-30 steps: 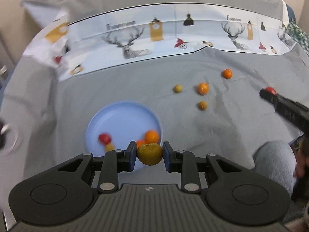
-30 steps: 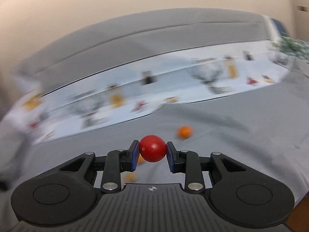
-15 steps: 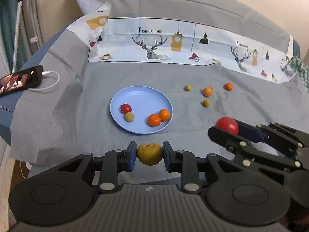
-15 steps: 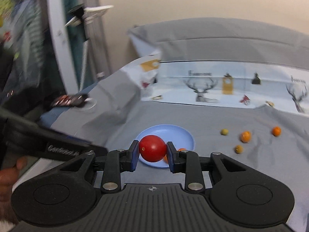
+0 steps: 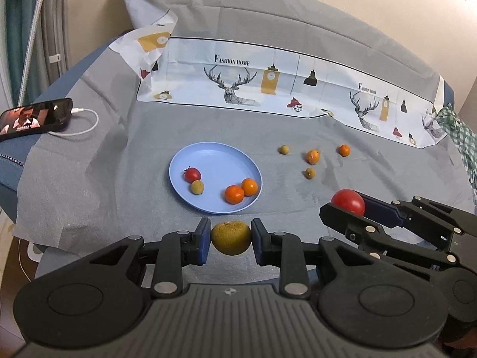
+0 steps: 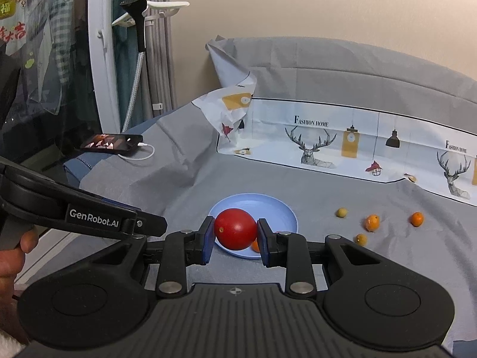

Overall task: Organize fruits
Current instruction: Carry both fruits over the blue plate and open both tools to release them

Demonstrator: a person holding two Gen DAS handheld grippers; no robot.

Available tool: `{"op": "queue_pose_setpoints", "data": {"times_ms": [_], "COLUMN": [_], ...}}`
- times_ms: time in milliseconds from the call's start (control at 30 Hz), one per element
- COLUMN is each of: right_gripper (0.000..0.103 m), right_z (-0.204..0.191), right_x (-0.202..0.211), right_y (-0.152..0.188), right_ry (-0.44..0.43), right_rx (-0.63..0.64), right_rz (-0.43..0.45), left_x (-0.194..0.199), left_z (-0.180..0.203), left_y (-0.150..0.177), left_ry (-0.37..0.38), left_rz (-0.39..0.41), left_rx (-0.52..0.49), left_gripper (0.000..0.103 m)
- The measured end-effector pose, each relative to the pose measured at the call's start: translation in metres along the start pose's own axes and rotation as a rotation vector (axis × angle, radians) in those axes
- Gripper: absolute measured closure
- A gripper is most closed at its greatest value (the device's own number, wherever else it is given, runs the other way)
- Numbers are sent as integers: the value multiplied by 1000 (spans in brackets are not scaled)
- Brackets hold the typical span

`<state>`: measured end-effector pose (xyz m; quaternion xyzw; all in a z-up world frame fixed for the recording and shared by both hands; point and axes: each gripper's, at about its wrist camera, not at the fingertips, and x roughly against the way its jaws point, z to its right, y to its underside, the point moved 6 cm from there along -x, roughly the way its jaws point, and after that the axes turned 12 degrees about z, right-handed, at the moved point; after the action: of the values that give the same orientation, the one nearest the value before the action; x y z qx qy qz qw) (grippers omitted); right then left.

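Both grippers have swung back toward the blue plate (image 5: 179,161) — left gripper (image 5: 231,238) clamps a brownish fruit (image 5: 231,237), right gripper (image 6: 235,229) a red tomato (image 6: 235,228). Advise lowering each over bare plate before releasing — fruit rolls.

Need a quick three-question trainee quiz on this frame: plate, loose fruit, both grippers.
1. How many fruits lie on the round light-blue plate?
2. True or false: the left hand-held gripper is empty.
3. The right hand-held gripper holds: A) small orange citrus B) smooth red tomato C) nothing.

Key: 1) four; 2) false, it is shut on a brownish-green round fruit; 3) B.
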<state>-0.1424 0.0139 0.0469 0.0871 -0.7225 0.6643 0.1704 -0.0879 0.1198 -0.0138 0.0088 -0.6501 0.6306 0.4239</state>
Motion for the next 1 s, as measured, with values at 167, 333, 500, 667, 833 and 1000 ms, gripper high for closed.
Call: {"op": "queue_pose_setpoints", "data": {"times_ms": [167,333,500,667,833,1000], "right_gripper": [72,72,72,72,72,72], "right_z": [-3,-6,-6,-6,-1,7], "right_x": [-8,-12,-16,-18,-24,-39], "right_y": [0,1,3,5,9,12], "right_ry": [1,-2,-2,-2,0,10], "right_rx": [12,27,29,28,18,9], "right_rz": [-19,-25,-39,-50,-70,-87], "left_x": [-5,-9,-12,-19,-32,-51], "left_z": [-6,-9,-11,-13,-18,-26], "left_y": [0,-2,0,2,1,-6], "left_ry": [-6,-3,1,-5,-32,-63], "left_rz": [-11,-16,-24,-43,-65,-82], "left_rx": [17,22,27,33,44,51], "left_gripper": [71,71,71,71,71,71]}}
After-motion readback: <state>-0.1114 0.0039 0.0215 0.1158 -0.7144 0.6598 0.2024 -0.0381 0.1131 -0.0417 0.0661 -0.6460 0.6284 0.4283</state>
